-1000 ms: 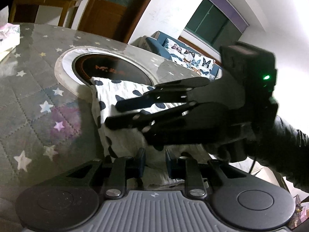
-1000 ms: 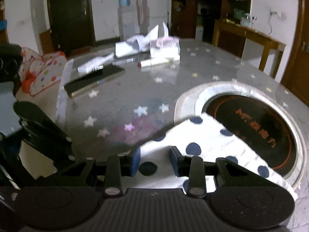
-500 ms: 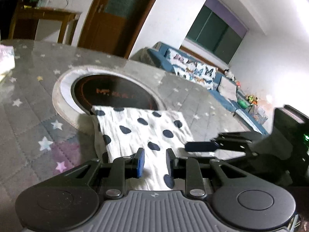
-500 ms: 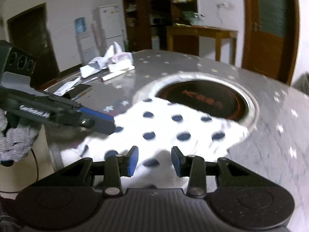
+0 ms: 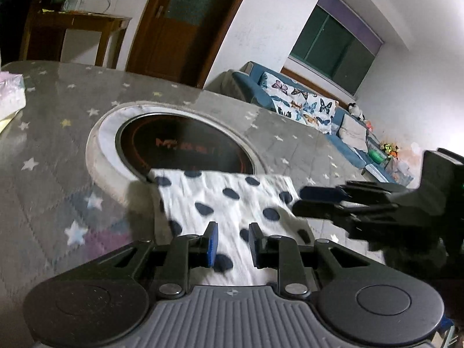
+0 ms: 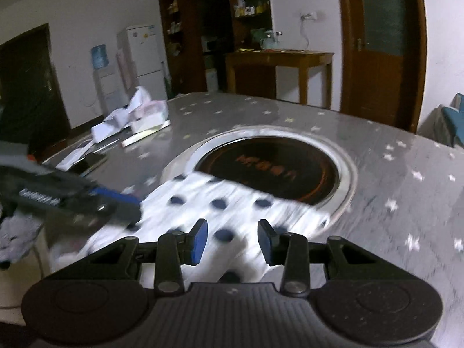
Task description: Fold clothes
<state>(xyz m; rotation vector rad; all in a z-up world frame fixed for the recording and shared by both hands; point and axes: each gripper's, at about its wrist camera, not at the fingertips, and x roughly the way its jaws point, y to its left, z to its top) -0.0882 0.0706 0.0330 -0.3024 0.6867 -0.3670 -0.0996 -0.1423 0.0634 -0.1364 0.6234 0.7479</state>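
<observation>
A white cloth with dark dots point(image 5: 232, 200) point(image 6: 220, 200) lies flat on the grey star-patterned table point(image 5: 58, 174), its far edge over the rim of a round inset cooker point(image 5: 179, 145) point(image 6: 269, 168). My left gripper point(image 5: 232, 243) hovers over the cloth's near part, open by a narrow gap, with cloth showing between the pads but not pinched. It also shows at the cloth's left side in the right wrist view, left gripper point(image 6: 133, 208). My right gripper point(image 6: 232, 237) stands open over the near edge, where a fold of cloth rises between its fingers. In the left wrist view the right gripper point(image 5: 300, 203) is at the cloth's right edge.
Papers and a tissue pack point(image 6: 145, 116) and a dark phone point(image 6: 90, 159) lie on the far left of the table. A pink pack point(image 5: 11, 95) sits at the table's left edge. Beyond the table are a blue sofa point(image 5: 304, 107) and a wooden side table point(image 6: 278, 58).
The right gripper, which lay across the cloth in front of the left camera, has swung off to the cloth's right edge. The cloth now lies uncovered and flat. The left gripper drew back a little.
</observation>
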